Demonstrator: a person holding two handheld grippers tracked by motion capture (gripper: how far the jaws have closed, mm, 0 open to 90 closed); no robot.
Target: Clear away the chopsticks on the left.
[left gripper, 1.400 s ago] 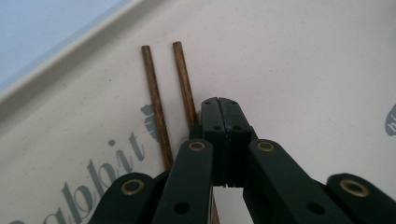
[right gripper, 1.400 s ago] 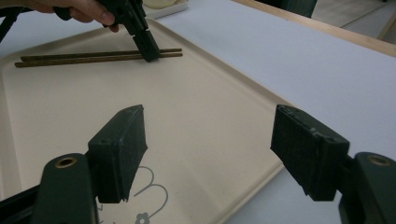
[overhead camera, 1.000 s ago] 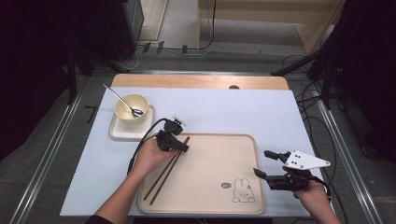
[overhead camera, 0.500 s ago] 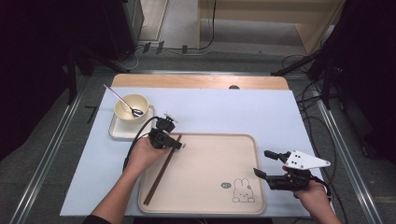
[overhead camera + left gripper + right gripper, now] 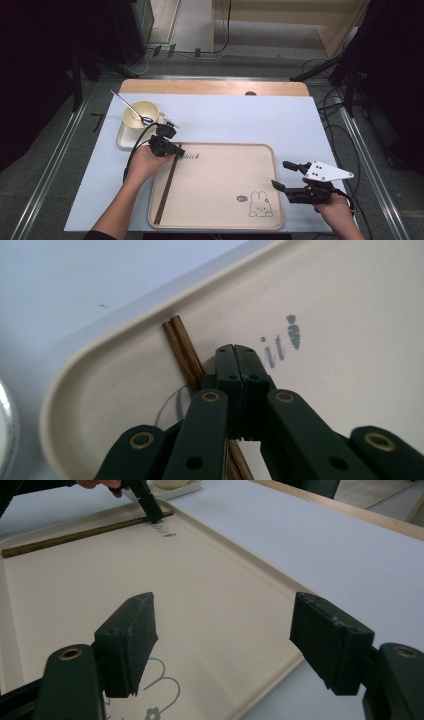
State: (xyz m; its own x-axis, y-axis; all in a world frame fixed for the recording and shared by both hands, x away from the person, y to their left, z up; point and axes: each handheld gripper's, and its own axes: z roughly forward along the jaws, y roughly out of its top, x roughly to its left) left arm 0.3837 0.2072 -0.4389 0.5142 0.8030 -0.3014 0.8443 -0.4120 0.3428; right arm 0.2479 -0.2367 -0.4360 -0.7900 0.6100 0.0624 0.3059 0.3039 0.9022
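Item: pair of dark brown wooden chopsticks (image 5: 167, 189), lying along the beige rectangular plastic tray's (image 5: 220, 150) nine-o'clock rim. I am nudging them with left gripper (image 5: 176, 151), jaws together, empty. Right gripper (image 5: 281, 176) is idling, jaws apart. Next: reopening, withdrawing cleanly.

We slid our left hand-held gripper (image 5: 176, 151) toward the beige tray's (image 5: 260, 220) left edge, pushing the brown wooden chopsticks (image 5: 166, 190) straighter along it.

Bright, even overhead light on the table, dark surroundings, soft blur throughout.
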